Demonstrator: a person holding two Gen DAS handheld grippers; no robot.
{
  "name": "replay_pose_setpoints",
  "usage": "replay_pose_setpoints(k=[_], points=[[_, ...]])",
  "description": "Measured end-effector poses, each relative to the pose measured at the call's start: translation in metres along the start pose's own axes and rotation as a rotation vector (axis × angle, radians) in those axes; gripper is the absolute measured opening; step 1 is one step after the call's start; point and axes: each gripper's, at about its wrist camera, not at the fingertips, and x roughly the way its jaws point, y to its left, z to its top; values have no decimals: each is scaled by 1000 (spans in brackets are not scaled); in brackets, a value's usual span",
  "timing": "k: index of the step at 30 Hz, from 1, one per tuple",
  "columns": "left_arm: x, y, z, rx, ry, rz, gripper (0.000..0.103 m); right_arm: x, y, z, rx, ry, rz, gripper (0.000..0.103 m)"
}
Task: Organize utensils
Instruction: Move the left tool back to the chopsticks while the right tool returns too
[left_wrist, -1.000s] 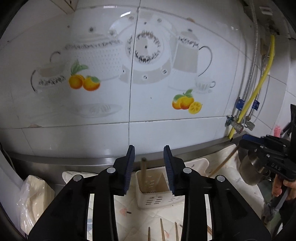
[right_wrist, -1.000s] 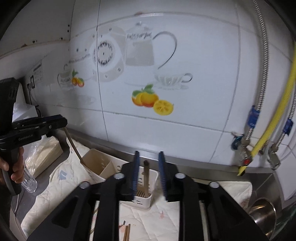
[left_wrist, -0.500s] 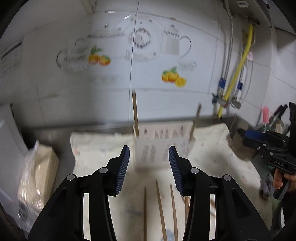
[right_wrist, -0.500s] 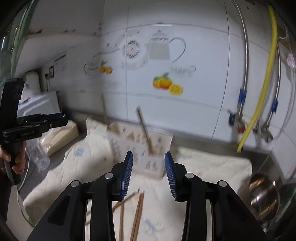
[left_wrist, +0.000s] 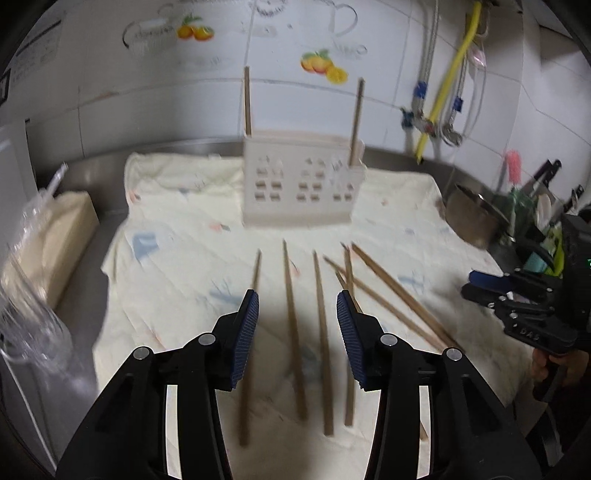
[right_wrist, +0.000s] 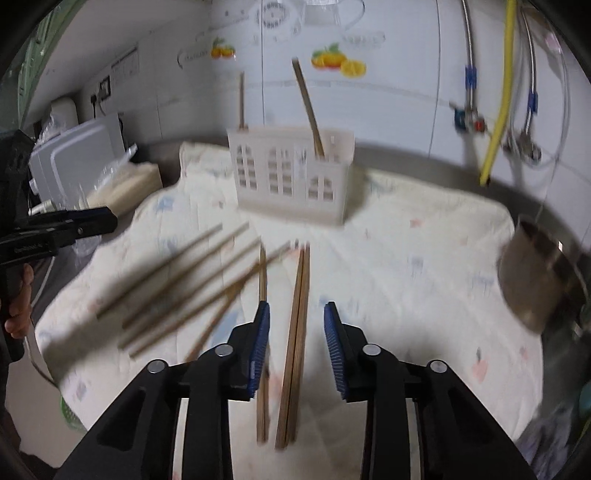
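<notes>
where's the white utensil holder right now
In both wrist views the white utensil holder stands at the far edge of the cloth, near the tiled wall, beyond the loose chopsticks; two chopsticks stand upright in it.

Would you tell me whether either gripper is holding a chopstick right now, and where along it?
Neither: the left gripper and right gripper, its jaws closing, hang empty above the loose chopsticks.

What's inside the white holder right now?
Two chopsticks stand in the white holder: one at its left end, one toward its right. Their lower ends and the holder's floor are hidden by its walls.
</notes>
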Motion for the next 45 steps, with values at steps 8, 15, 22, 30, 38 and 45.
replay_pose_setpoints(k=[8, 15, 22, 30, 38, 45], points=[[13, -18, -33, 13, 67, -58, 44, 20, -7, -39, 70, 91, 7, 13], [24, -26, -46, 26, 110, -89, 35, 29, -10, -42, 87, 111, 16, 9], [34, -29, -50, 25, 137, -98, 34, 31, -9, -40, 80, 113, 18, 9], [45, -30, -50, 26, 156, -93, 34, 32, -9, -41, 73, 122, 20, 9], [61, -37, -53, 60, 180, -87, 24, 36, -5, -45, 65, 137, 22, 9], [69, -40, -56, 75, 195, -76, 21, 33, -6, -48, 75, 133, 22, 9]])
